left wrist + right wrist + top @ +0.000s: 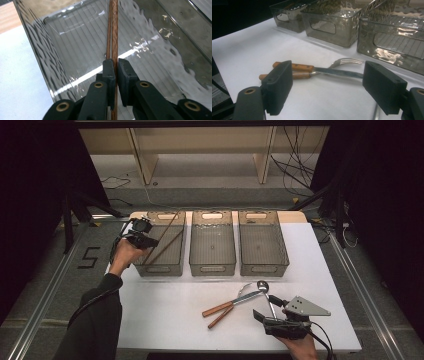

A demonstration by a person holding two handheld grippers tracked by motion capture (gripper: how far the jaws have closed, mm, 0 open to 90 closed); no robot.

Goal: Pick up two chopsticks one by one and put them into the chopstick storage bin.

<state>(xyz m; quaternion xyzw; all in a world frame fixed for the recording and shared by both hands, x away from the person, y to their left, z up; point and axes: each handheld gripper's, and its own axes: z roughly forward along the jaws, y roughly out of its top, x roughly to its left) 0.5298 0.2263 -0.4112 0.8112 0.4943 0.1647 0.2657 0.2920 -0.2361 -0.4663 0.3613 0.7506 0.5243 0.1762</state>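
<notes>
The table (165, 320) is seen from above its near side, facing forward and down. The left bin (45, 65) is viewed close-up, along the left gripper's (115, 67) jaws. The three bins are faced low from near right; the left bin (287, 17) is shared.

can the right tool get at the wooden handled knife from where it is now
Probably yes. The right tool stands open, and the knife lies just ahead on bare table, crossed with the fork. Nothing sits between; the fork may get nudged.
</notes>
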